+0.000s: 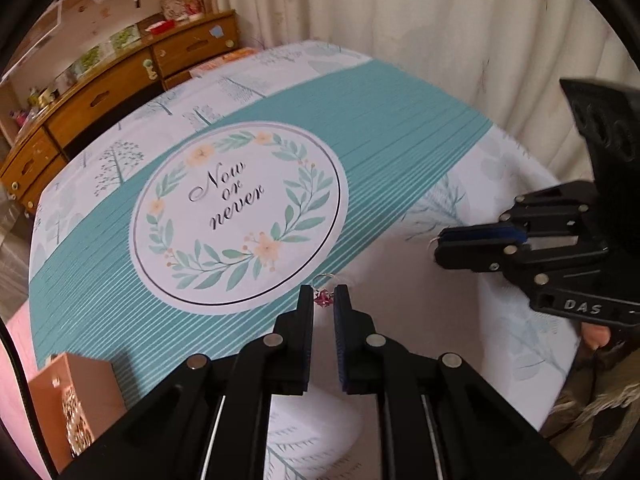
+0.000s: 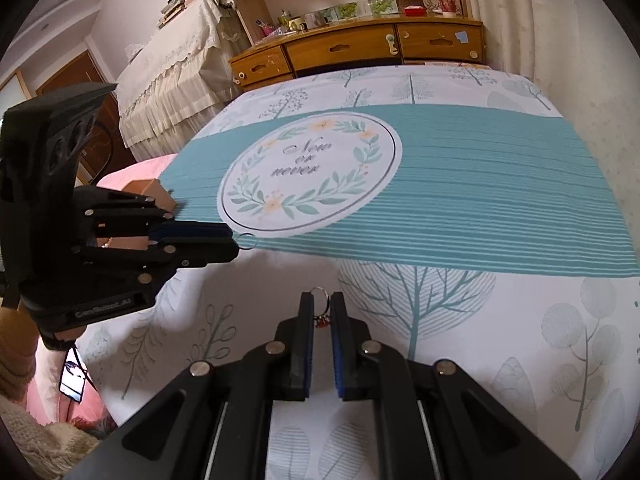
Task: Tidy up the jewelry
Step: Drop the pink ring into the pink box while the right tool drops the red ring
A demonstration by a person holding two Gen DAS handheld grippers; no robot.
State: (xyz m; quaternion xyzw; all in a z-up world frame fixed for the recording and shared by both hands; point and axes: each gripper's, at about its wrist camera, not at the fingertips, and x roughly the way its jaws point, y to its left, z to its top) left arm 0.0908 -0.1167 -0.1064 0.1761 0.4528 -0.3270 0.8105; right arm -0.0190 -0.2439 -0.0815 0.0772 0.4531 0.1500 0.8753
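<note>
Brown box (image 1: 76, 396) of glittery jewelry; a ring in each tool

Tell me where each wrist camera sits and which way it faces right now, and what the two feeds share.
Left wrist: rides the left gripper, looking along its fingers over the tablecloth toward the curtain; the pink-gem ring sits between its tips, and the right gripper enters from the right.
Right wrist: rides the right gripper, facing the wooden dresser; the red-charm ring sits between its tips, and the left gripper enters from the left.
Shared: the round wreath print and the small cardboard box.
</note>
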